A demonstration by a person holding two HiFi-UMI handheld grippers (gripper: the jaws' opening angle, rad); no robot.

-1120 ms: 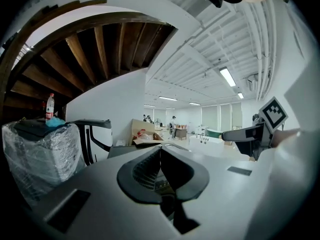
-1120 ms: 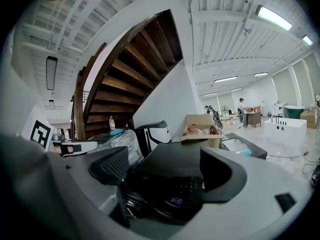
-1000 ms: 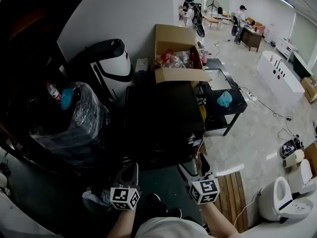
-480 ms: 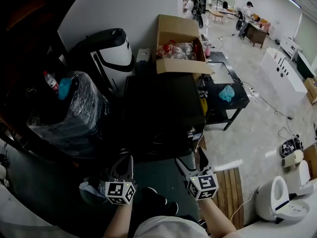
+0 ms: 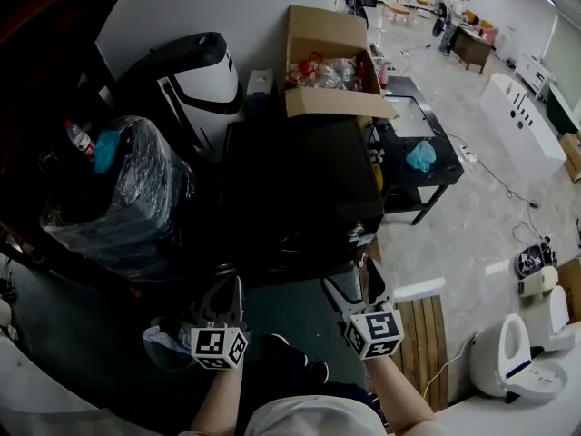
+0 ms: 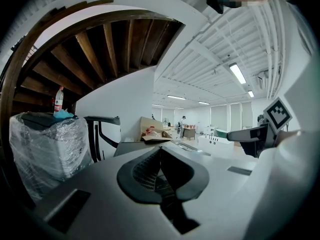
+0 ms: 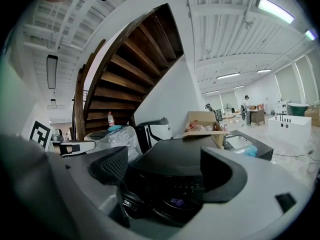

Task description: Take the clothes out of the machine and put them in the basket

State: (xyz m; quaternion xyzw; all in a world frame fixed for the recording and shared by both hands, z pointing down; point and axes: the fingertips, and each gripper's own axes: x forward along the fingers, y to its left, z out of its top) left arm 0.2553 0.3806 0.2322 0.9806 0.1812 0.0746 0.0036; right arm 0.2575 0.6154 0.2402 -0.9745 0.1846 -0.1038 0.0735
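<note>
The black washing machine [image 5: 300, 189] stands straight ahead, its top dark and bare. In the right gripper view its front [image 7: 175, 184] shows a round door [image 7: 172, 206] low down, with something purple dim behind the glass. My left gripper [image 5: 231, 291] hovers before the machine's lower left front, its jaws [image 6: 160, 151] pressed together on nothing. My right gripper [image 5: 356, 284] hangs before the lower right front, open [image 7: 165, 159] and empty, with the door seen between its pads. A pale bluish rimmed thing [image 5: 163, 343] lies on the floor by my left gripper; I cannot tell whether it is the basket.
An open cardboard box [image 5: 331, 62] of packets sits behind the machine. On the left are a plastic-wrapped bulk [image 5: 127, 207] with a bottle [image 5: 77, 139] on it and a black-and-white appliance [image 5: 195, 75]. A low black table [image 5: 413, 153] and a wooden mat [image 5: 427, 352] lie to the right.
The head view has drifted slightly, so the box sits higher in frame. Both grippers stay low before the machine's front, with their jaws as they were.
</note>
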